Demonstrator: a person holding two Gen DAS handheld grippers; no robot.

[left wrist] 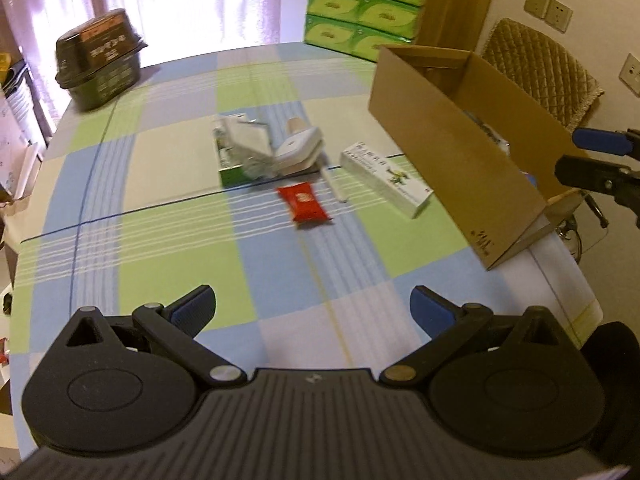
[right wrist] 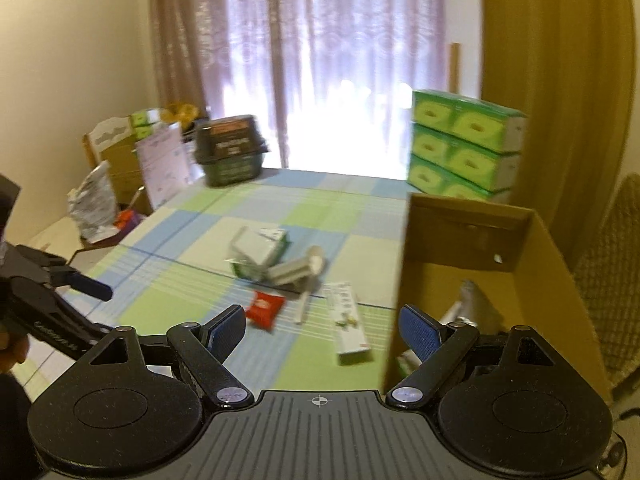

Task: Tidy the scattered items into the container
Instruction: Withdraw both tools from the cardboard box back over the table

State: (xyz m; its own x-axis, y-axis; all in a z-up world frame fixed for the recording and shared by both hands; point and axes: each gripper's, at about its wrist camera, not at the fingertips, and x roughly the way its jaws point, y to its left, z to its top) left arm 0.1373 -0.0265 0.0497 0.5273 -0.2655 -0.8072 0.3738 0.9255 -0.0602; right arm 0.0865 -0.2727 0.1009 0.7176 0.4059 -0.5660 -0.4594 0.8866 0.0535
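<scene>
Step in hand: between picks — some items already in cardboard box [left wrist: 452,148], more left on checked surface [left wrist: 168,248].

Left gripper [left wrist: 313,308] jaws wide, empty, hovering over near surface. Right gripper [right wrist: 322,330] jaws wide, empty, straddling box's near wall.

Loose items clustered mid-surface, beside box: red packet [left wrist: 305,202] nearest, white-green carton [left wrist: 387,178] just beside box wall, white stick [left wrist: 334,186] between them, green box and white pieces piled behind [left wrist: 256,152].

Next, likely: reach forward and down onto red packet, jaws across short side, close, carry over box rim.
</scene>
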